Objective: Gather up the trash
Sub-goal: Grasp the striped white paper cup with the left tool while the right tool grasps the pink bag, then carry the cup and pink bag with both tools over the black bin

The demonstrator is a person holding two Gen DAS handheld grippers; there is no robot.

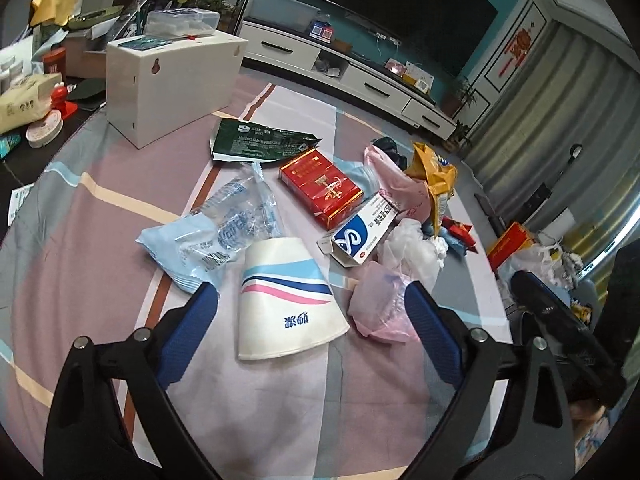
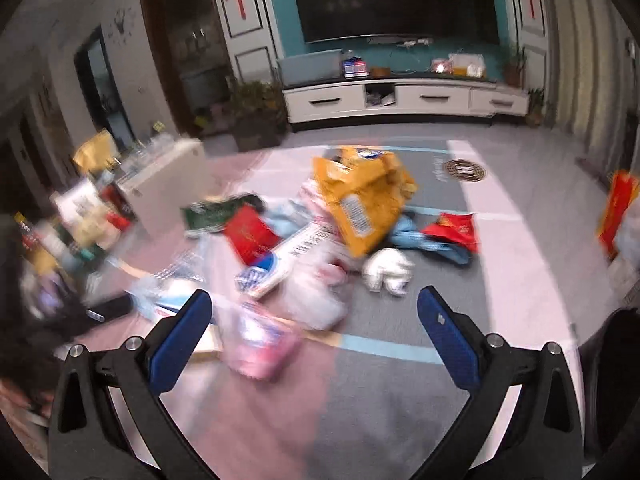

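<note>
Left wrist: left gripper [image 1: 312,304] spread wide, empty, straddling flattened paper cup [image 1: 286,300] on near cloth; light, crushable, pinch across its sides. Right wrist: blurred; right gripper [image 2: 316,314] also spread, empty, probably over pink bag [image 2: 260,344]; soft, slippery

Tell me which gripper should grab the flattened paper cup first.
Left. The left gripper is open with the paper cup lying right between its fingers. The right gripper is open too, but its view is motion-blurred and faces other wrappers.
</note>
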